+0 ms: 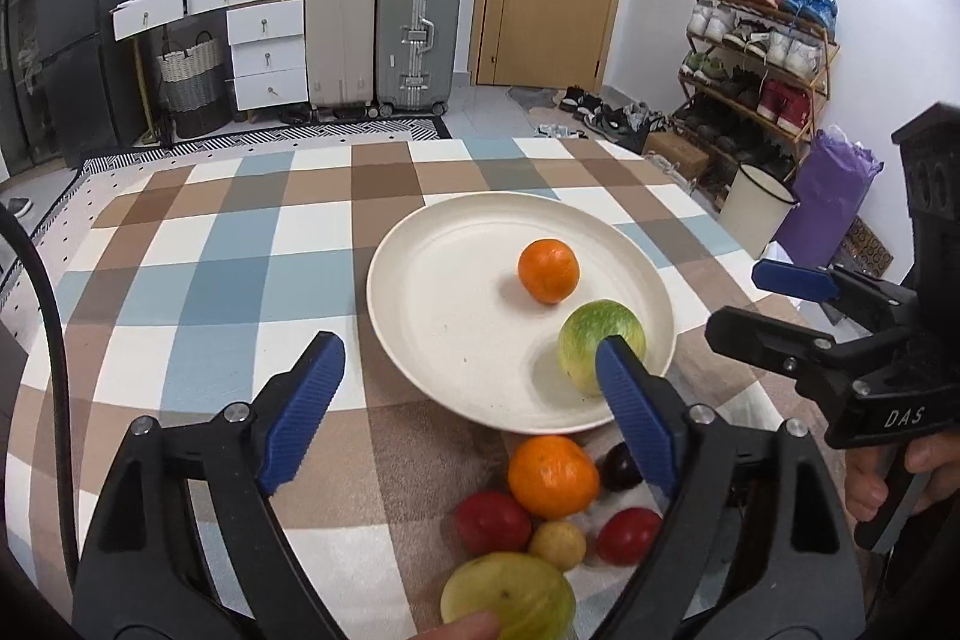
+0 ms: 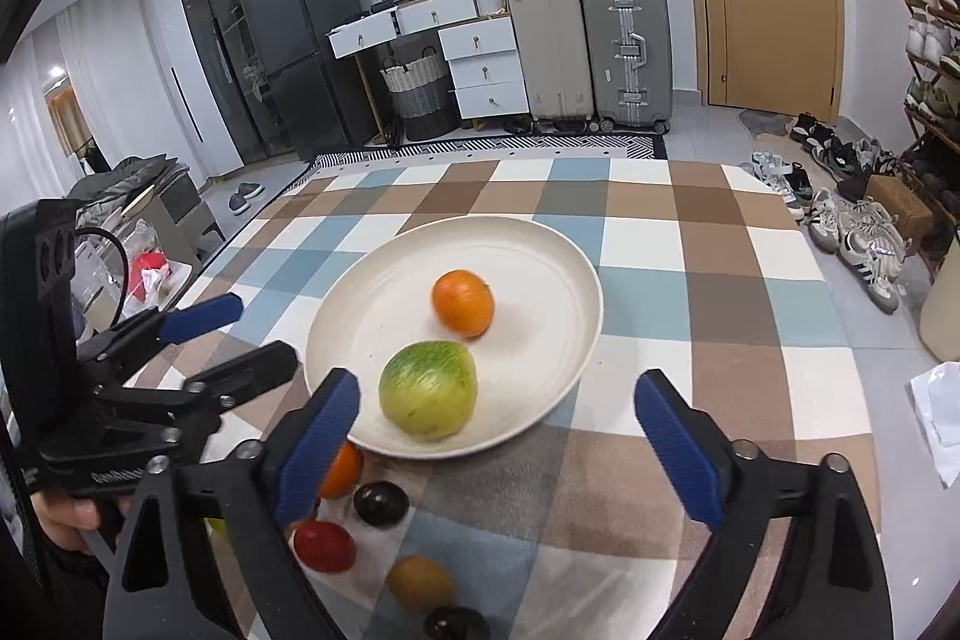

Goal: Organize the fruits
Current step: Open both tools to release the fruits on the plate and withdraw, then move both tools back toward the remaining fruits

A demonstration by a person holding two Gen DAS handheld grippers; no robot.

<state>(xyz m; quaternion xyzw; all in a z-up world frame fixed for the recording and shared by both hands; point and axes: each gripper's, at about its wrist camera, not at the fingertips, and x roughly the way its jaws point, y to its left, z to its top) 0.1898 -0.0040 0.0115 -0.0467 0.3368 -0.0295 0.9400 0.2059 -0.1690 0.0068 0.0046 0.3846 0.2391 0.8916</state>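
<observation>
Checked tablecloth (image 1: 198,268) under a cream plate (image 1: 420,316) holding an orange (image 1: 548,270) and a green fruit (image 1: 591,340). Left gripper (image 1: 474,400) and right gripper (image 2: 498,436) both stand wide and empty, each hanging over the plate's near rim. Loose fruits, among them a second orange (image 1: 552,475) and a red fruit (image 1: 492,520), lie just short of the plate, below and behind the left fingertips; the left gripper seems nearer them.
</observation>
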